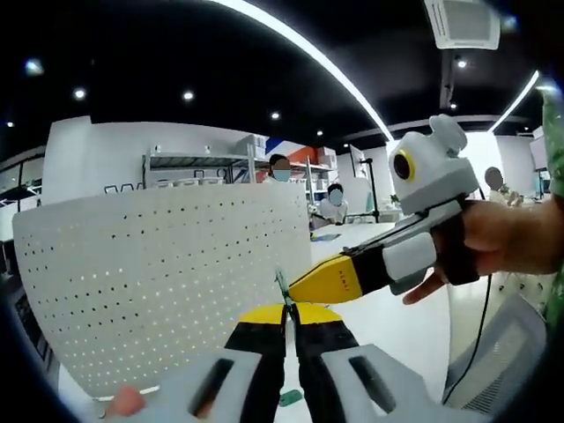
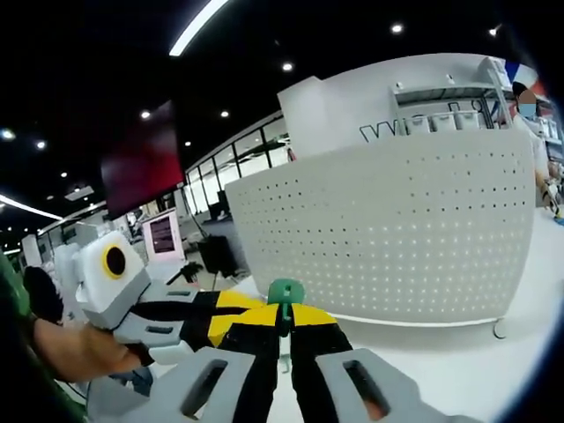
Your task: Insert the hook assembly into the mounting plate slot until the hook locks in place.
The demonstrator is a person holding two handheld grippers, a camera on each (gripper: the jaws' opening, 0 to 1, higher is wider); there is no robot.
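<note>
Nearest the lens in the left gripper view, the left gripper (image 1: pixel 288 310) is clenching its yellow-tipped jaws on the thin stem of a small green hook assembly (image 1: pixel 282 286), which is sticking up between them. The right gripper (image 1: pixel 304 289) is reaching in from the right in a person's hand (image 1: pixel 502 242), its yellow tip touching the same piece. In the right gripper view, the right gripper (image 2: pixel 282 317) is pinching the hook assembly (image 2: pixel 285 293) too, with the rounded green head showing just above its closed jaws and the left gripper (image 2: pixel 216 310) meeting it from the left.

Both grippers are apparently sharing the small part to steady and align it before insertion. The white perforated mounting plate (image 1: pixel 167 291) is standing upright on the white bench (image 1: pixel 397 326) just behind the hook, curving wide across both views (image 2: pixel 397 233). The hook's long axis is running roughly upright, along the jaws; which way its hooked end faces is too small to tell. It is being held in the air near the plate's lower edge and does not look inserted yet. Seated people are working at benches in the background.
</note>
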